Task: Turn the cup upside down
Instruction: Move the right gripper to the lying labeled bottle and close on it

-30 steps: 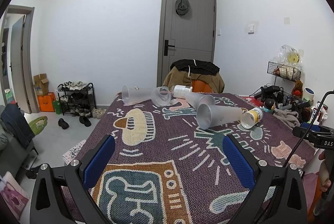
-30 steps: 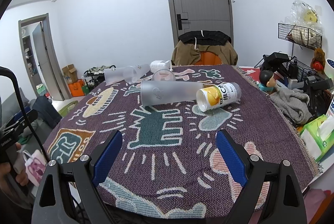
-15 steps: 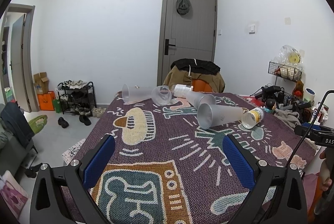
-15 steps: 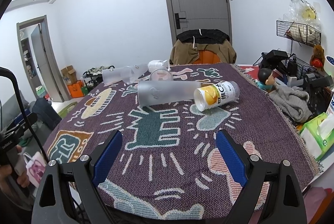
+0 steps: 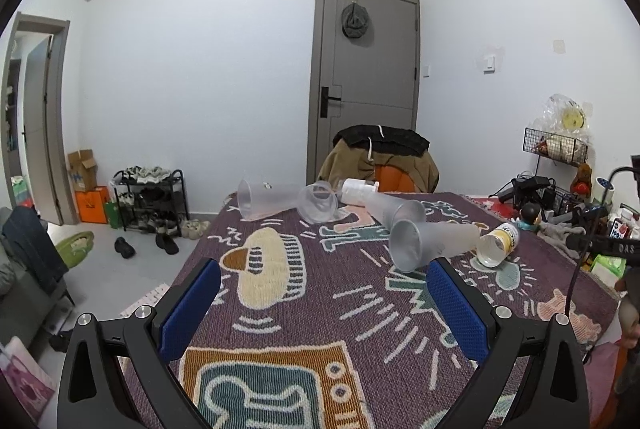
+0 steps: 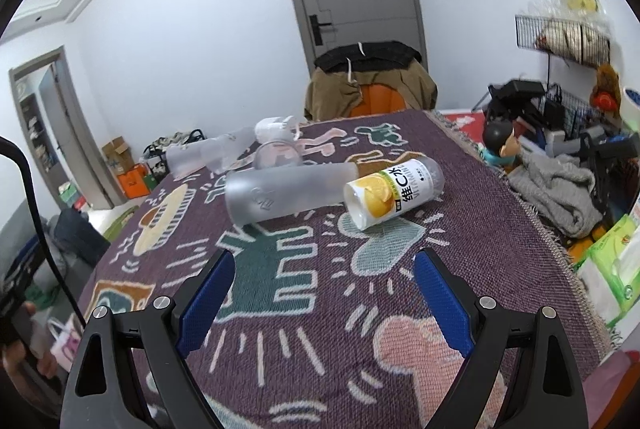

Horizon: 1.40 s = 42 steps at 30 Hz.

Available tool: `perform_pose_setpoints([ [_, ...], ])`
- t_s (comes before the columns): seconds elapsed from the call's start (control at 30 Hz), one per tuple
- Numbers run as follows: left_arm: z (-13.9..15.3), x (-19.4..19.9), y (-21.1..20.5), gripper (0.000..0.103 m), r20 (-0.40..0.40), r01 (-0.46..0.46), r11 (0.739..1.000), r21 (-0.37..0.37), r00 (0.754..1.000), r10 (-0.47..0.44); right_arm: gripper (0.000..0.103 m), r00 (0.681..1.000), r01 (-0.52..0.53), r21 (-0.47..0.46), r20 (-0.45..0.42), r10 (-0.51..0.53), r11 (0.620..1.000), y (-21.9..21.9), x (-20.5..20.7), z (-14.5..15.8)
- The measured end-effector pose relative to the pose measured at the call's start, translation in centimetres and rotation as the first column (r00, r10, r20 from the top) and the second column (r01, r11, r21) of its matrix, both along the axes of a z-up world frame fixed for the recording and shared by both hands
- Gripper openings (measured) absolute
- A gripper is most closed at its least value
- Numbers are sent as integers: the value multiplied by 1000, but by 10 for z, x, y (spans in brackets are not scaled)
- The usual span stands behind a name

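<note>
Several frosted plastic cups lie on their sides on the patterned purple tablecloth (image 5: 320,309). The nearest frosted cup (image 5: 432,239) (image 6: 286,191) lies mouth toward the left gripper, beside a cup with a yellow lemon label (image 5: 496,245) (image 6: 394,191). More cups (image 5: 272,199) (image 5: 318,205) (image 5: 394,207) lie further back. My left gripper (image 5: 324,309) is open and empty, above the cloth short of the nearest cup. My right gripper (image 6: 324,297) is open and empty, in front of the frosted and the labelled cup.
A chair draped with clothes (image 5: 382,159) stands at the table's far end before a grey door (image 5: 366,81). Clutter, a grey cloth (image 6: 556,189) and a green tissue pack (image 6: 616,269) line the right edge. A shoe rack (image 5: 150,197) stands on the floor at the left.
The right gripper has moved forward and closer to the frosted and labelled cups, tilting slightly. The left gripper has barely moved. The cups lie as before.
</note>
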<state>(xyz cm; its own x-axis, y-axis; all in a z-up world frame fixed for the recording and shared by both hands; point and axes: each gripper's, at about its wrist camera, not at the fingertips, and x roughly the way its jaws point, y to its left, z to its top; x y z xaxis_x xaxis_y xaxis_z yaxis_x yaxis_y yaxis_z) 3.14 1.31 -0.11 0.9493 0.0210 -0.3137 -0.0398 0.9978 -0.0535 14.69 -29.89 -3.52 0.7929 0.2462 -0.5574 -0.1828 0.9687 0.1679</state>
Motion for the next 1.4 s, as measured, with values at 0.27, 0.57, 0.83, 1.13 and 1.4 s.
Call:
perform_pose_setpoints([
  [0.27, -1, 21, 1, 103, 4, 11, 1000, 1, 1000, -11, 91, 997, 51, 41, -56, -49, 998, -14, 47, 0],
  [0.57, -8, 53, 2, 103, -29, 8, 1000, -8, 1000, -8, 90, 986, 113, 104, -135, -98, 988, -27, 97, -5],
  [0.83, -20, 81, 6, 103, -74, 4, 1000, -18, 997, -5, 81, 958, 168, 243, -268, -100, 955, -37, 141, -25],
  [1.13, -30, 117, 20, 103, -130, -20, 999, -26, 991, 16, 81, 897, 294, 289, -413, -158, 911, -53, 185, -54],
  [1.4, -35, 132, 27, 103, -149, -23, 999, -46, 989, 16, 82, 816, 420, 311, -541, -205, 853, -77, 212, -71],
])
